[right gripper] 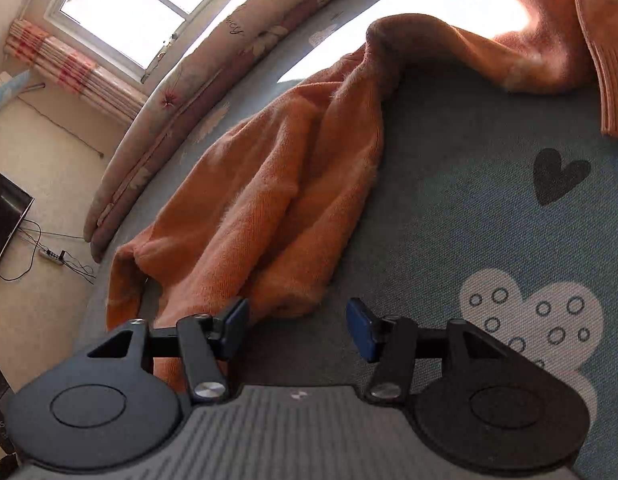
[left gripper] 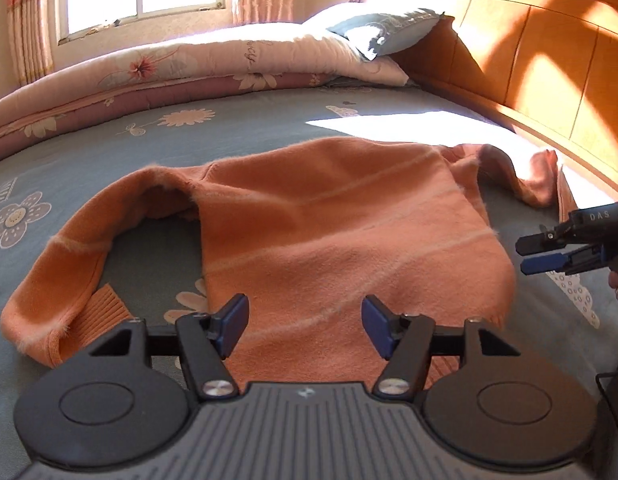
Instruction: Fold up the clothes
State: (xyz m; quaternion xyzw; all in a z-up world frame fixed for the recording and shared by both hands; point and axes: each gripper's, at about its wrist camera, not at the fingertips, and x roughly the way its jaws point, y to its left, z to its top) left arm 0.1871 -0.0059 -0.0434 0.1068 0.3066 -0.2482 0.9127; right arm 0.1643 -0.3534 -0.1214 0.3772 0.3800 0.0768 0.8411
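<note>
Sweater (left gripper: 333, 232): orange, spread on bed (left gripper: 109, 152)
Left tongs (left gripper: 305, 326): parted, empty
Right tongs (right gripper: 297, 326): parted, empty
Writing: "DAS" on right tongs' body

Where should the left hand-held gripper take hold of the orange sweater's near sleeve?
Probably at the ribbed cuff of the sleeve, approached from the near bed edge. The cuff lies flat on the grey bedsheet with its edge exposed. The left hand-held gripper is open above the orange sweater.

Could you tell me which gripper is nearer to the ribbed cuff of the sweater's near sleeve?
Left. The left gripper hovers over the sweater just beside that cuff; the right gripper is off the sweater's far edge.
</note>
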